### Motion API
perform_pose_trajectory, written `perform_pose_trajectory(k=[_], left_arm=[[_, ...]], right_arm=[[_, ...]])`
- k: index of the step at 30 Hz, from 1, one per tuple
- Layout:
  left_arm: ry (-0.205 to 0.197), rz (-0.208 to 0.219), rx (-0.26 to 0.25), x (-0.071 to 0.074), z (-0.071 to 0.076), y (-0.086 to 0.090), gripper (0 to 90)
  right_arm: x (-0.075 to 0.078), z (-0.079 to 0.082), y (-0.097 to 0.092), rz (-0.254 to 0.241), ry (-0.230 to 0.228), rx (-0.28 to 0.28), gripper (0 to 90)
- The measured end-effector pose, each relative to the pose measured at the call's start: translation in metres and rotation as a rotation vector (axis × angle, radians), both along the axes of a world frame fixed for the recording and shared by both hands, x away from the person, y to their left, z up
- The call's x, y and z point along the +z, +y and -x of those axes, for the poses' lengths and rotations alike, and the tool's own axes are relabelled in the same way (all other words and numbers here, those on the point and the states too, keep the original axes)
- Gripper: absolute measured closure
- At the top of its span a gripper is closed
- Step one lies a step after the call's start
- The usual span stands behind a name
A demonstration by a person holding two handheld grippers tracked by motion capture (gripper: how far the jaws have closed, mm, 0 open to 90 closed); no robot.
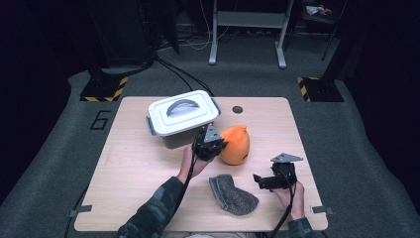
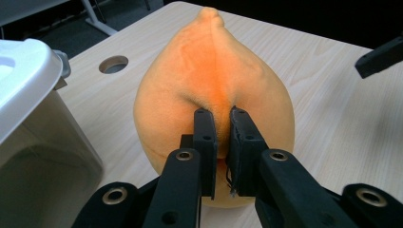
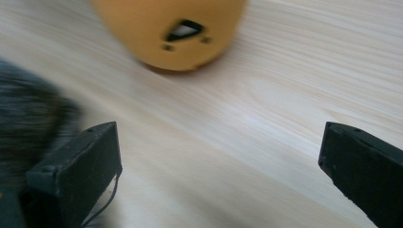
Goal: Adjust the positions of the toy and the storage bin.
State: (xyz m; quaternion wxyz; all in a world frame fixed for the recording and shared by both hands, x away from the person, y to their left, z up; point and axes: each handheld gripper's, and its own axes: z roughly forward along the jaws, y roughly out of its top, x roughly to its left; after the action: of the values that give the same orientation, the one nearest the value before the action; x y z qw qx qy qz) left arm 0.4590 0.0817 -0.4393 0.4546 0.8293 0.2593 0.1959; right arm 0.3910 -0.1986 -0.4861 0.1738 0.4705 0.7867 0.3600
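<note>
Jaws of your right gripper point(image 1: 257, 181) stand wide apart with nothing between them, beside the grey fuzzy cloth point(image 1: 232, 194) on the surface point(image 1: 133, 168). Farther out, your left gripper point(image 2: 222, 124) pinches a fold of the orange plush toy point(image 2: 209, 76), just beside the white lidded box point(image 1: 182, 118).
</note>
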Motion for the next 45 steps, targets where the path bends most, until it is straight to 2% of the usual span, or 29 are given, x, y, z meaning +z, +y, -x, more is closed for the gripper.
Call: perform_pose_trajectory(k=[3, 5, 7, 8, 10, 18, 19, 21, 28, 31, 45], left_arm=[[-0.034, -0.007, 0.003, 0.002, 0.001, 0.0, 83.5], [-0.05, -0.017, 0.0, 0.004, 0.002, 0.0, 83.6], [-0.057, -0.012, 0.003, 0.005, 0.003, 0.0, 83.7], [-0.066, -0.015, 0.0, 0.006, 0.003, 0.0, 83.7], [-0.065, -0.021, -0.006, 0.008, 0.004, 0.001, 83.7], [-0.101, -0.027, 0.0, 0.016, 0.008, 0.007, 83.7], [-0.104, -0.032, 0.003, 0.018, 0.009, 0.009, 83.7], [-0.104, -0.026, 0.003, 0.021, 0.011, 0.012, 83.7], [-0.12, -0.048, 0.002, 0.026, 0.018, 0.025, 83.6], [-0.123, -0.067, 0.009, 0.027, 0.023, 0.035, 83.6], [-0.123, -0.082, 0.044, 0.028, 0.042, 0.072, 83.5]], right_arm=[[-0.018, -0.009, -0.013, 0.011, 0.017, -0.078, 0.0], [-0.024, -0.012, -0.018, -0.006, 0.019, -0.101, 0.0], [-0.03, -0.014, -0.023, 0.0, 0.013, -0.134, 0.0], [-0.033, -0.017, -0.027, 0.008, 0.021, -0.131, 0.0], [-0.037, -0.018, -0.03, -0.016, 0.034, -0.152, 0.0], [-0.04, -0.019, -0.034, 0.021, 0.02, -0.168, 0.5], [-0.041, -0.02, -0.033, 0.05, 0.006, -0.162, 0.6], [-0.043, -0.02, -0.03, 0.069, -0.003, -0.161, 0.4], [-0.044, -0.018, -0.03, 0.062, -0.013, -0.152, 0.4], [-0.044, -0.018, -0.03, 0.064, -0.013, -0.155, 0.4], [-0.043, -0.018, -0.03, 0.064, -0.012, -0.157, 0.5]])
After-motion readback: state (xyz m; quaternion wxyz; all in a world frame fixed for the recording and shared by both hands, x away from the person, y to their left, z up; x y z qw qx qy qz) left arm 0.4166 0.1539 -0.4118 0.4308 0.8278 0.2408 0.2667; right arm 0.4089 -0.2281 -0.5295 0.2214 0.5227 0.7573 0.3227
